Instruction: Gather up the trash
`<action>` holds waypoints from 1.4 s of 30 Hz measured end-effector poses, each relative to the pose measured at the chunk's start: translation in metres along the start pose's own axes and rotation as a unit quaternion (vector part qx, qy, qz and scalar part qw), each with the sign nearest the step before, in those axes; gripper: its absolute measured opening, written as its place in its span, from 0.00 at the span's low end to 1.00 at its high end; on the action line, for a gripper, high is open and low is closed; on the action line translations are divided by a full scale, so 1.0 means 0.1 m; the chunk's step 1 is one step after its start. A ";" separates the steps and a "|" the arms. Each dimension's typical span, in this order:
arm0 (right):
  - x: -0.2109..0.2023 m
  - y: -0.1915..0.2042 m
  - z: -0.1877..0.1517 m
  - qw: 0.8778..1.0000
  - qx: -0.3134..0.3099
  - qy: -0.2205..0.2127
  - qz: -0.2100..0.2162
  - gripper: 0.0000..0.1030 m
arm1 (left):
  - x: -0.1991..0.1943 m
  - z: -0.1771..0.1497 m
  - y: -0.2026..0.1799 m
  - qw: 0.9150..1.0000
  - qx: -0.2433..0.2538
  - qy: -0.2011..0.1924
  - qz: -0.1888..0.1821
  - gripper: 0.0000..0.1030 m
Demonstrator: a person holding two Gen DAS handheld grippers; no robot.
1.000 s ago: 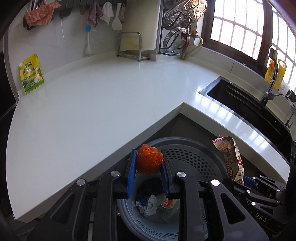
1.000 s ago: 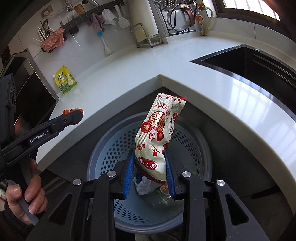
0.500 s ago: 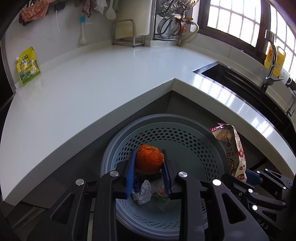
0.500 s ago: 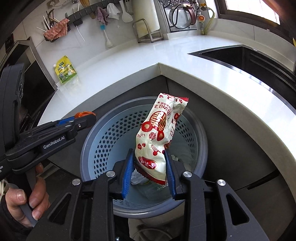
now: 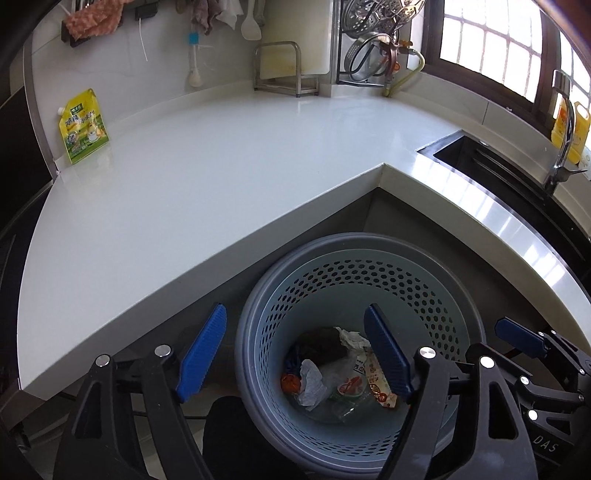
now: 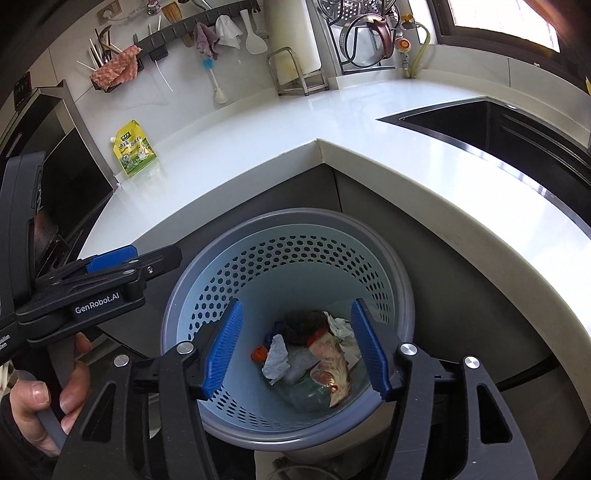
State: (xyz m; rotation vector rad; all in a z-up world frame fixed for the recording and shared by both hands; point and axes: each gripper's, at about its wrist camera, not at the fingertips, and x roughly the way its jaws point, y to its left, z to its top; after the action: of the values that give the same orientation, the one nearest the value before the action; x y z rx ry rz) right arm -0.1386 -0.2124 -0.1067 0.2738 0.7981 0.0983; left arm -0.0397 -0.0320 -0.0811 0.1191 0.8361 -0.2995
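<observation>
Trash (image 6: 314,354) lies in the basket (image 6: 295,236) directly below both grippers. Left gripper (image 5: 295,354) and right gripper (image 6: 295,347) gape wide, empty. Deposit step appears done; next, withdraw toward the counter (image 5: 184,206).

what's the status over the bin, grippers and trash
Left gripper open, empty. Right gripper open, empty. Snack wrapper and orange peel lying in the trash basket. Nothing blocking the basket mouth.

Corner kitchen in daylight

A white L-shaped surface (image 5: 229,177) wraps the corner, with grey cabinet fronts (image 6: 436,236) below. A black sink (image 6: 517,136) and tap (image 5: 563,129) sit under a barred window (image 5: 491,48). A wall rail (image 6: 177,33) holds cloths and utensils above pale wall panels.
</observation>
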 end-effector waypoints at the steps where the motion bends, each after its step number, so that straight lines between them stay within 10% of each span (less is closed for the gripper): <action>1: 0.00 0.00 0.00 1.000 0.000 -0.001 -0.002 0.60 | -0.01 0.01 0.00 1.000 -0.002 0.000 -0.002 0.76; 42: -0.29 0.05 0.12 0.997 0.007 -0.064 -0.052 0.77 | -0.23 0.07 0.05 0.999 -0.022 -0.026 0.018 0.94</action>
State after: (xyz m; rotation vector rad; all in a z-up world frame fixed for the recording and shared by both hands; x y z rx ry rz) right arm -0.1499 -0.2151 -0.0772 0.2496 0.6837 -0.0228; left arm -0.0478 -0.0240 -0.0595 0.0849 0.7879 -0.2485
